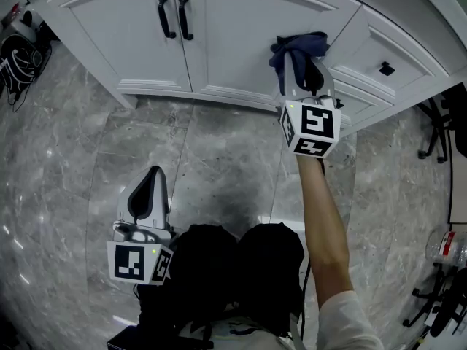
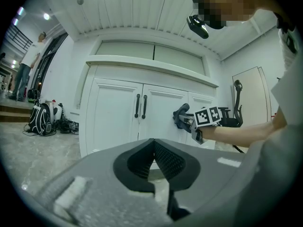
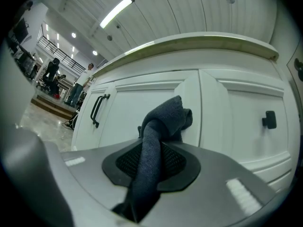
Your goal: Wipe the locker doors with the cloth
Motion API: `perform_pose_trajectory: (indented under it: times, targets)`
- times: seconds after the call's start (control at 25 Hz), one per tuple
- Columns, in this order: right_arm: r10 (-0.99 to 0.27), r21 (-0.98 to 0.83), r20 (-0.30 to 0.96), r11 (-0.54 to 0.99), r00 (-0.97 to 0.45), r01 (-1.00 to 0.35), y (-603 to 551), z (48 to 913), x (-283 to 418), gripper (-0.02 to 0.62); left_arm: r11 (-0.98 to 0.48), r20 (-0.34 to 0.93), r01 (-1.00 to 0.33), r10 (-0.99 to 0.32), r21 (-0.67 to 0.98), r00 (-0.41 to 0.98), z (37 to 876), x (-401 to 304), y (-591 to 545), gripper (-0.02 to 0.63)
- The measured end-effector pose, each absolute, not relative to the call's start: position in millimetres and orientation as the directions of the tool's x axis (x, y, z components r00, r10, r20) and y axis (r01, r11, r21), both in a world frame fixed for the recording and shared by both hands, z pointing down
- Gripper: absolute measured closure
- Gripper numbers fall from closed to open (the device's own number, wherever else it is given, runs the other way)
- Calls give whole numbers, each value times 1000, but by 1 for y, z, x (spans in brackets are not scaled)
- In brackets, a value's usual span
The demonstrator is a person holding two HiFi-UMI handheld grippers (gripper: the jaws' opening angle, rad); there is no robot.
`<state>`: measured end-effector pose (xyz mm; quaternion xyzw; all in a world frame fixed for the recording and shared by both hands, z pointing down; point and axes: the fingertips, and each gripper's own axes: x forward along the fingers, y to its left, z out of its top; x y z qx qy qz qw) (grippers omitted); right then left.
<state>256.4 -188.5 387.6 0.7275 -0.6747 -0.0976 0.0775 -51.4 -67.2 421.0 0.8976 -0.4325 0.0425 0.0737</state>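
Observation:
Two white locker doors (image 1: pixel 219 28) with black handles (image 1: pixel 175 14) run along the top of the head view. My right gripper (image 1: pixel 300 63) is held out level at the right-hand door and is shut on a dark blue cloth (image 1: pixel 298 48), whose bunched end lies against the panel. In the right gripper view the cloth (image 3: pixel 163 122) runs up between the jaws of the gripper (image 3: pixel 152 162) to the door (image 3: pixel 142 108). My left gripper (image 1: pixel 149 175) hangs low over the floor, well back from the doors, shut with nothing in it. In its own view the left gripper (image 2: pixel 154 141) faces the handles (image 2: pixel 140 106).
Right of the doors is a drawer front with a black knob (image 1: pixel 387 68). Bags and cables (image 1: pixel 22 49) lie on the marble floor at far left, and a backpack (image 2: pixel 40 119) shows there too. A black chair (image 1: pixel 438 122) and a bottle (image 1: pixel 446 246) stand at right.

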Motion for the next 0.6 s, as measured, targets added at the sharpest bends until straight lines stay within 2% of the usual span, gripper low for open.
perform_pose_trajectory:
  times: [0.6]
  targets:
    - [-997,293,-26,58,-68,-954,-242,390,161,511,-575,141,-812,-799,105,584,424,-89,-75,604]
